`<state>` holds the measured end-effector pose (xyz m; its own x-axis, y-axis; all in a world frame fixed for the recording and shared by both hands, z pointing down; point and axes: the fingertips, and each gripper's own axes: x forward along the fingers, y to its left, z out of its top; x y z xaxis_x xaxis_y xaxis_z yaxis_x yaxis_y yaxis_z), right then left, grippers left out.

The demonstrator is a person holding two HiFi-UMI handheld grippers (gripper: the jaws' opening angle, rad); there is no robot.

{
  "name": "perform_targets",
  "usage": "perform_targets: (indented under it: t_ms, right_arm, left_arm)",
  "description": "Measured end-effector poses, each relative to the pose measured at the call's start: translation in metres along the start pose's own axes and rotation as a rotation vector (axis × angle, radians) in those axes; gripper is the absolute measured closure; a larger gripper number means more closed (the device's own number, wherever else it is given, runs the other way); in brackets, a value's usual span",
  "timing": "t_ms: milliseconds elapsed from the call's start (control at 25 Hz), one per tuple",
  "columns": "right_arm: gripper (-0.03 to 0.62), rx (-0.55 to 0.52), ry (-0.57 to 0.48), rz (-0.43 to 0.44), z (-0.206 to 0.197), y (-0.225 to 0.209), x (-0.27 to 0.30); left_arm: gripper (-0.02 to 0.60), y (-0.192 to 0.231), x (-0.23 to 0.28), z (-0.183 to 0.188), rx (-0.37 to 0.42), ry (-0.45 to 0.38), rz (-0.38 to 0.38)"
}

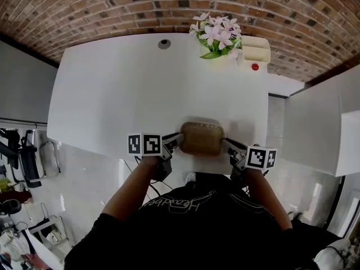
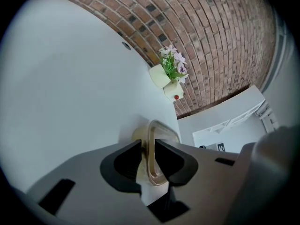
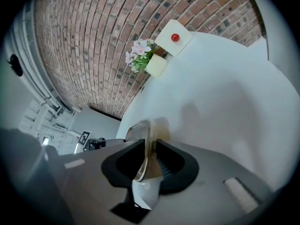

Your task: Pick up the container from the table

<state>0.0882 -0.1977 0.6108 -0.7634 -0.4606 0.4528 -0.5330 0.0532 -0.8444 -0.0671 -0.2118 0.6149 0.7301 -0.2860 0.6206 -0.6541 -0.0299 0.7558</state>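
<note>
Tan rounded plastic container [image 1: 201,138] sits near the front edge of the white table [image 1: 129,89], unlifted. Left gripper [image 1: 175,140] and right gripper [image 1: 227,145] straddle its rim at opposite ends, jaws narrowly apart, seemingly not yet pinching — clamping and lifting remain.

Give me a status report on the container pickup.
Left gripper, right gripper: jaws astride container rim, one each end; clamp unclear. Container flat on table, not lifted. Nothing in the way.

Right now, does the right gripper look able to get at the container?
Probably yes: the container has its rim between the jaws of the right gripper, and nothing blocks it.
</note>
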Motion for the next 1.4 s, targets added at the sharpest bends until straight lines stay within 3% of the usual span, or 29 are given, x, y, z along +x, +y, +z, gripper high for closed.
perform_targets:
  t_ms: [840, 1400]
  right_arm:
    - [0.514, -0.03, -0.017, 0.025, -0.005, 0.017, -0.006]
    - [0.514, -0.094, -0.077, 0.059, -0.014, 0.054, -0.027]
  left_arm:
    - [0.488, -0.011, -0.021, -0.006, 0.005, -0.047, -0.01]
    - [0.488, -0.037, -0.057, -0.015, 0.079, -0.117, -0.02]
